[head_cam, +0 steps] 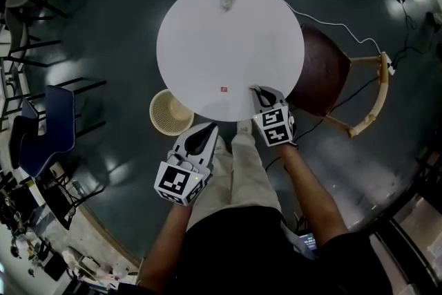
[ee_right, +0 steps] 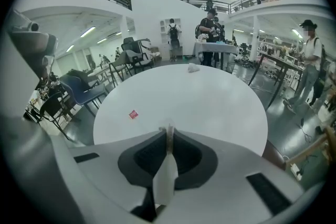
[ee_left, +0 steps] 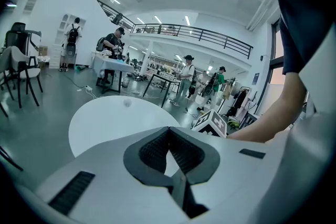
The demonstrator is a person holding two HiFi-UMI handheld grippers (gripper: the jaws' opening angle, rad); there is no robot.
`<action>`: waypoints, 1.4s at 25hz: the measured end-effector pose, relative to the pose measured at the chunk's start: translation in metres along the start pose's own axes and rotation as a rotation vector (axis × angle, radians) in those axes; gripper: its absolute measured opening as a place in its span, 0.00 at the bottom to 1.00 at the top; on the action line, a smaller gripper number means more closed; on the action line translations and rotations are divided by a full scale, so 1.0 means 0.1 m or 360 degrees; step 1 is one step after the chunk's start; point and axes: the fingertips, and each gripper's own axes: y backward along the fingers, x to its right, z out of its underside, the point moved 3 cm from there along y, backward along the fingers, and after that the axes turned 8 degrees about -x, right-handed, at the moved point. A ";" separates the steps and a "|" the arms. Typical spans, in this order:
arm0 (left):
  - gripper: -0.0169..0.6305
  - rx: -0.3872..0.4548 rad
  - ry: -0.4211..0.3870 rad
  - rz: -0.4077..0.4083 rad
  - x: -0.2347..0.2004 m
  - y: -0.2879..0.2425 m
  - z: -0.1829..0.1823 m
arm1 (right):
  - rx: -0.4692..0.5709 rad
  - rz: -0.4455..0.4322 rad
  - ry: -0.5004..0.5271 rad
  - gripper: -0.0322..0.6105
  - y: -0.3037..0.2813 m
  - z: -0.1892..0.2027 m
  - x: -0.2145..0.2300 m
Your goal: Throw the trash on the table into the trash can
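Jaws of the left gripper (ee_left: 169, 131) are pressed together with nothing between them. In the head view this gripper (head_cam: 209, 129) hangs off the near edge of the table (head_cam: 207, 45), above the person's legs. The trash can (head_cam: 170, 112), a pale woven basket, stands on the dark floor just to its left, partly tucked under the table's rim.

On the round white table lie two pieces of trash, well apart. A small red scrap (head_cam: 224, 89) sits near the front edge, and a crumpled pale wad (head_cam: 227, 3) rests close to the far edge. The right gripper view shows the red scrap (ee_right: 133, 114) ahead and to the left, and the wad (ee_right: 193, 67) across the table (ee_right: 199, 102).

Further right, the right gripper (head_cam: 257, 90) reaches over the table's near edge. Its jaws are clamped on a thin pale scrap (ee_right: 168, 137), which stands edge-on at the tips of the right gripper (ee_right: 168, 132); what the scrap is made of I cannot tell. A brown chair (head_cam: 324, 72) stands beside the table on the right.
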 end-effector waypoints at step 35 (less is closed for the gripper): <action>0.05 0.0251 0.0117 -0.0415 0.05 0.80 -0.21 | 0.0280 -0.0513 0.0123 0.10 0.84 -0.77 -0.60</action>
